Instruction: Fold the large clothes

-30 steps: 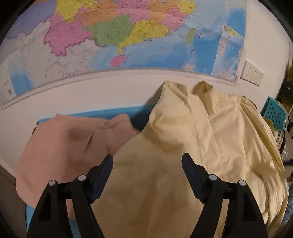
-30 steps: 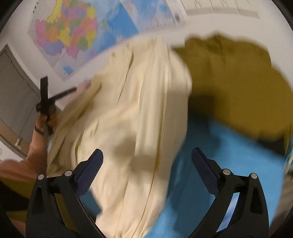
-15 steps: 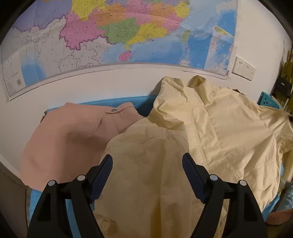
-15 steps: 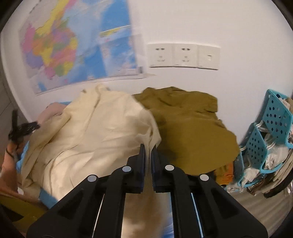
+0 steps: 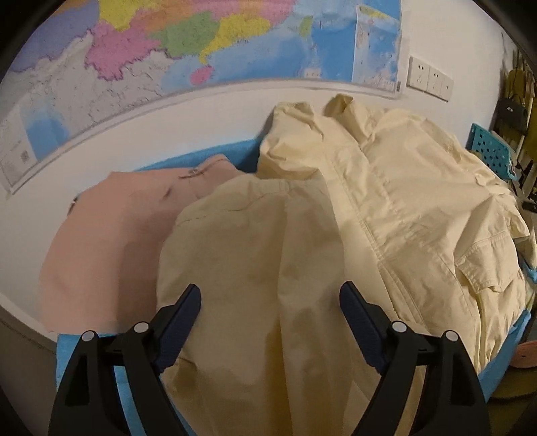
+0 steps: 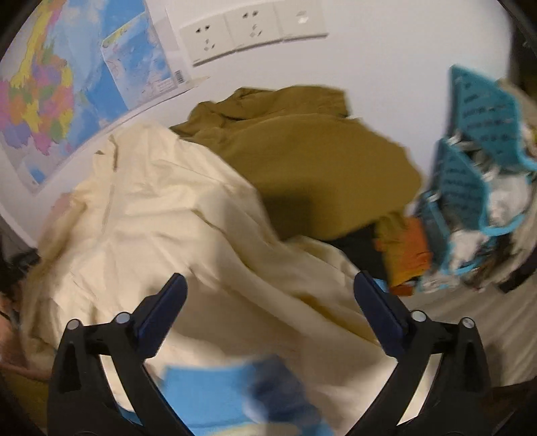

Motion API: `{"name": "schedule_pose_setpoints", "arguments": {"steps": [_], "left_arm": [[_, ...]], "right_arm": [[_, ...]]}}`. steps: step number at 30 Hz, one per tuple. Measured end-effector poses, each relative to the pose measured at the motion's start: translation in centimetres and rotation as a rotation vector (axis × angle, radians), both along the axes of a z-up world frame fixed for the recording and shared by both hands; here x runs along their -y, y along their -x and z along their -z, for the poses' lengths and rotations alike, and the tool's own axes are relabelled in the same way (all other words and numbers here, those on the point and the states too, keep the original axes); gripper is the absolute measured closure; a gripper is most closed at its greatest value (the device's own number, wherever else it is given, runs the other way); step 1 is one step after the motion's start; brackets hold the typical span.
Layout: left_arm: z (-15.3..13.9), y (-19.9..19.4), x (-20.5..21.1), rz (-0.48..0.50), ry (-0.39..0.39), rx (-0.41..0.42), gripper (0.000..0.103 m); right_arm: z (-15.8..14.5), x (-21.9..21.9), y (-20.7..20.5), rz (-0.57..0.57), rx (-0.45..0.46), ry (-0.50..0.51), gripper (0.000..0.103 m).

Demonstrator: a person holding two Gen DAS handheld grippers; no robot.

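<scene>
A large cream jacket (image 5: 386,214) lies spread over the blue surface (image 5: 85,345), its collar toward the wall. My left gripper (image 5: 270,298) hovers over its near sleeve, jaws opening wide, the pads clear of the cloth. In the right wrist view the same cream jacket (image 6: 161,214) fills the left half, blurred. Over its near edge my right gripper (image 6: 270,291) has its jaws opening wide, nothing pinched between them.
A pink garment (image 5: 110,234) lies left of the jacket, an olive garment (image 6: 302,147) behind it on the right. A teal basket (image 6: 470,174) full of items stands at the right. The wall bears a map (image 5: 167,50) and sockets (image 6: 248,30).
The right gripper shut half a second ago and has now sprung wide, swinging right along the jacket. The left gripper drifted over the sleeve and widened slightly.
</scene>
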State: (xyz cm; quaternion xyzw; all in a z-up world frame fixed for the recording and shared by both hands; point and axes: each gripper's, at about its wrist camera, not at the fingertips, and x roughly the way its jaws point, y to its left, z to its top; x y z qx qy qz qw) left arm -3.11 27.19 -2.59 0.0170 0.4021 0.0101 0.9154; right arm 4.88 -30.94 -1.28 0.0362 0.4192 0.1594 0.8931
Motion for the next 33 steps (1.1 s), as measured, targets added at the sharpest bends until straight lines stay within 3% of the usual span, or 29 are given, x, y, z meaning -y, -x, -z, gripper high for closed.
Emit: {"name": "schedule_pose_setpoints", "arguments": {"steps": [4,9,11,12,13,16,22,28,33], "left_arm": [[-0.5,0.0,0.1,-0.030,0.007,0.007,0.021],[-1.9,-0.7,1.8,0.007,0.033,0.051,0.021],[-2.3,-1.1,2.8,0.023,0.033,0.059,0.021],[-2.5,-1.3,3.2,0.029,0.032,0.059,0.021],[-2.6,-1.5,3.8,0.045,0.034,0.062,0.021],[-3.1,-2.0,5.4,0.088,0.030,0.068,0.021],[-4.0,-3.2,8.2,0.180,0.054,0.084,0.021],[-4.4,-3.9,10.1,0.256,0.108,0.103,0.021],[-4.3,-3.9,10.1,0.282,0.156,0.113,0.021]], "right_arm": [[1.1,3.7,1.9,0.028,-0.030,-0.078,0.006],[4.0,5.7,2.9,0.030,-0.066,-0.099,0.008],[4.2,5.2,3.0,0.008,-0.063,-0.071,0.033],[4.1,5.1,3.0,-0.009,-0.075,-0.073,0.070],[3.8,5.4,3.0,-0.024,-0.088,-0.101,0.099],[0.6,5.8,3.6,-0.045,-0.039,-0.143,0.099],[-11.5,2.0,6.1,-0.254,0.146,-0.189,0.099],[-18.9,-9.6,6.9,-0.518,0.228,-0.068,0.099],[-20.0,-20.1,5.6,-0.740,0.209,-0.079,0.102]]}}
